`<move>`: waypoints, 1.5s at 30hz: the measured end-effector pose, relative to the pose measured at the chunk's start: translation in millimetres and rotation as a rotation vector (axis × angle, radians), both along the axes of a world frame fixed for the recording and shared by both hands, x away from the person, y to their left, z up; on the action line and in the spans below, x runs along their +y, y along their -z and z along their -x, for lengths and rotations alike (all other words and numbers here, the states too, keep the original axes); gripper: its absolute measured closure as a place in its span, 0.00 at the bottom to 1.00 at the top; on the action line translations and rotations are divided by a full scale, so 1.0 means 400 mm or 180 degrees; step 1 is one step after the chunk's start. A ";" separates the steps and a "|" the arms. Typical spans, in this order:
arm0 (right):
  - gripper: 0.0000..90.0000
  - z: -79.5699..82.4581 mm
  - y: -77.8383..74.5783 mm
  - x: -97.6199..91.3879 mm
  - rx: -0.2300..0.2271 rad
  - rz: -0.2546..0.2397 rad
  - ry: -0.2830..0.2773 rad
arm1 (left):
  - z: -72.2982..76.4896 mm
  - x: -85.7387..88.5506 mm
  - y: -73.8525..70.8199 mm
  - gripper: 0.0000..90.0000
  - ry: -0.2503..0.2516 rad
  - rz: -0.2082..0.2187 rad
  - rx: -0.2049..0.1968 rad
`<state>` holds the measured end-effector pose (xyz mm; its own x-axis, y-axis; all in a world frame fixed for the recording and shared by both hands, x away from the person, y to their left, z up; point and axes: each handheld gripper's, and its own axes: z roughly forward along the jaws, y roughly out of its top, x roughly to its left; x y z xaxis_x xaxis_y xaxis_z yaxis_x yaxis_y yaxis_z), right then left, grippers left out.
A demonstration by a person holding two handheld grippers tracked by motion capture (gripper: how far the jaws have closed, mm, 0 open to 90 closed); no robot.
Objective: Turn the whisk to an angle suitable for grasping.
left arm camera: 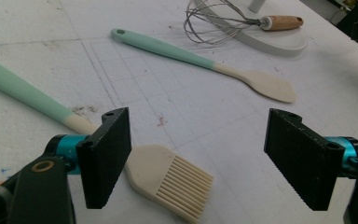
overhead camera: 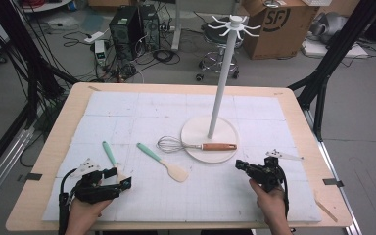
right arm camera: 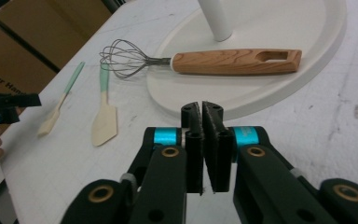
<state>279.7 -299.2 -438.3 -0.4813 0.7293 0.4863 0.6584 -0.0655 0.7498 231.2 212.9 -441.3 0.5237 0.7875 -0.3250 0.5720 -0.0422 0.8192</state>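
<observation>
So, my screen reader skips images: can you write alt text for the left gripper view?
The left hand-held gripper, open, hovers over a white mat, one jaw right by the cream bristle head of a mint-handled basting brush. Beyond lie a mint-handled spatula and a wooden-handled whisk resting on a white stand base.

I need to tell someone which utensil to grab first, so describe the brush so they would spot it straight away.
Start at the white hook stand and come to the table's near left corner. The pastry brush lies beside the open left gripper. Unlike the flat-bladed spatula alongside it, its cream head is slit into bristles.
</observation>
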 end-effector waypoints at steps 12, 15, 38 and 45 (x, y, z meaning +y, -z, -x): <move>0.99 -0.095 0.002 -0.022 0.0135 0.0086 0.0148 | 0.002 0.001 -0.006 0.26 0.0016 0.0053 -0.0019; 0.99 -0.134 -0.004 -0.019 0.0166 0.0150 0.0204 | 0.002 -0.004 -0.007 0.26 0.0039 0.0062 -0.0017; 0.99 -0.209 0.021 -0.008 0.0440 0.0354 0.0408 | 0.007 -0.011 -0.002 0.26 0.0048 0.0043 0.0014; 0.99 -0.211 0.024 0.005 0.0456 0.0289 0.0391 | 0.008 -0.014 0.000 0.26 0.0049 0.0044 0.0020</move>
<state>364.0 -297.0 -447.9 -0.3167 0.8222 0.4731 0.7499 -0.0884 0.6556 228.2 207.4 -441.1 0.5336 0.7748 -0.3391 0.5764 -0.0397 0.8162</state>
